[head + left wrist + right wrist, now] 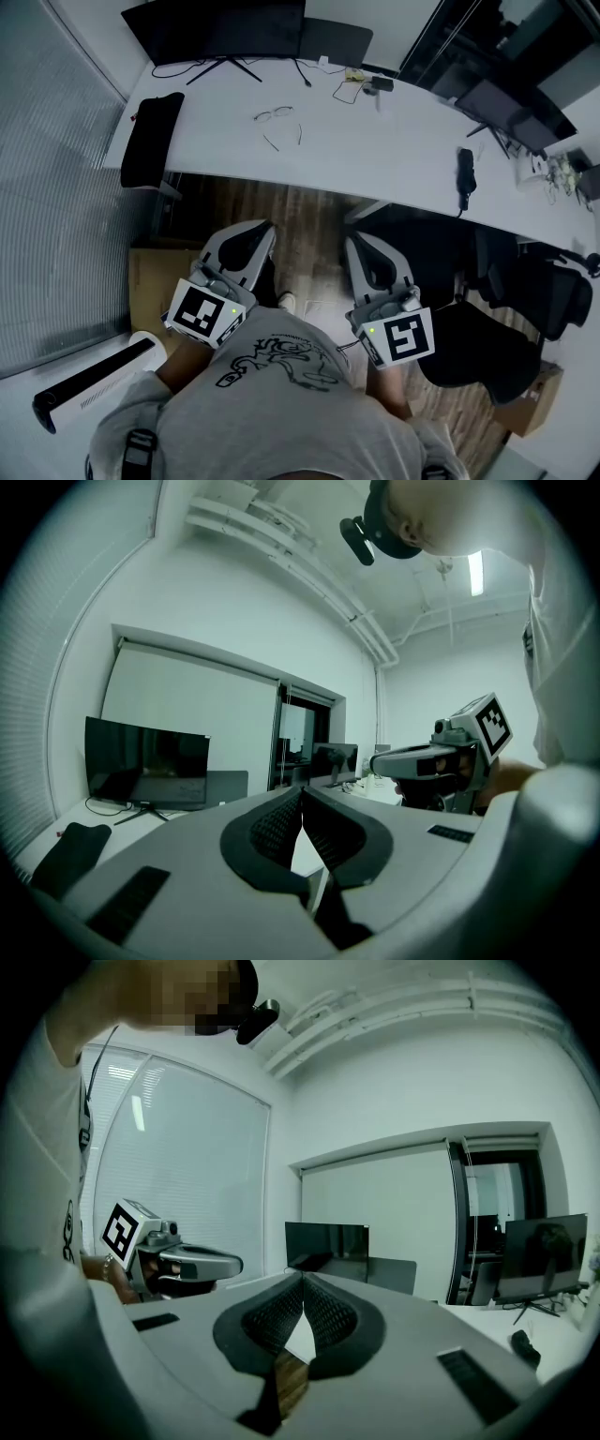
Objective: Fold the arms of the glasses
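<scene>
While the left gripper [255, 234] and right gripper [364, 248] sit low in the frame, jaws pressed together on nothing, the glasses [274, 114] lie arms-open on the white desk [394, 150] at upper centre

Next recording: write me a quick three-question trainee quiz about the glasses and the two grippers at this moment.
1. How do the jaws of the left gripper and the right gripper stand?
2. Where are the glasses? A in the left gripper; B on the desk in front of the monitor; C in the right gripper.
3. True or false: the arms of the glasses are already folded.
Key: 1 both shut, nothing between them. 2 B. 3 false, they stick out open.
</scene>
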Available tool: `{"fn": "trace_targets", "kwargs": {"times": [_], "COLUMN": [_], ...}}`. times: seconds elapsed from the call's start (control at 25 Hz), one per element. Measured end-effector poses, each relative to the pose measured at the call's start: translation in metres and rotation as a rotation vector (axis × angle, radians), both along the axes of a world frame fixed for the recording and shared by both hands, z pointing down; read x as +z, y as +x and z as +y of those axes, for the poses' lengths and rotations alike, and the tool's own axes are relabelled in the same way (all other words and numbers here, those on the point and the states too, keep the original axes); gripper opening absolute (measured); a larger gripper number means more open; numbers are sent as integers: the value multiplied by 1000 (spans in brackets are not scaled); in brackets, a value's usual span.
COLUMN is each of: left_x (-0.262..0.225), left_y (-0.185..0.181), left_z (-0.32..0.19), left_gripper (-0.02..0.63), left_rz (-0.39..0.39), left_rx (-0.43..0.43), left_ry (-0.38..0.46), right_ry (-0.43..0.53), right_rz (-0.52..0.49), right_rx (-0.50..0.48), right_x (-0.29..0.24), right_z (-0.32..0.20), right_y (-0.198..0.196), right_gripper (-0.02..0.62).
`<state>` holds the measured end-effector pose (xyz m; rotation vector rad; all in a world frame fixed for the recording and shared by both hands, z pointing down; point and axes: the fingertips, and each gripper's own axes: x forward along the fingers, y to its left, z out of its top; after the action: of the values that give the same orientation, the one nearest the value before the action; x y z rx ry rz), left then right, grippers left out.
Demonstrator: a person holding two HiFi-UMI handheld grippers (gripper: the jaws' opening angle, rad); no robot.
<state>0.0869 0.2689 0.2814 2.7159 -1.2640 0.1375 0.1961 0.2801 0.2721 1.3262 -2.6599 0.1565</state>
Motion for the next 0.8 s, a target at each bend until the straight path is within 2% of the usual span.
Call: {"fn": "trace_targets", "kwargs": {"times": [0.48, 0.8], "left_x": [-4, -4], "left_y": [-37, -74], "left_z": [-122, -212], "left_gripper": [21, 21], "left_rz": [11, 15], "left_rx": [1, 11], "left_ry": [6, 0], "right_ry": [0, -7], "right_rz": [17, 37], "right_rx": [-3, -12], "right_x": [-6, -8], "right_z": [-121, -211], "right_y": [-38, -78], "right_gripper": [9, 10]}}
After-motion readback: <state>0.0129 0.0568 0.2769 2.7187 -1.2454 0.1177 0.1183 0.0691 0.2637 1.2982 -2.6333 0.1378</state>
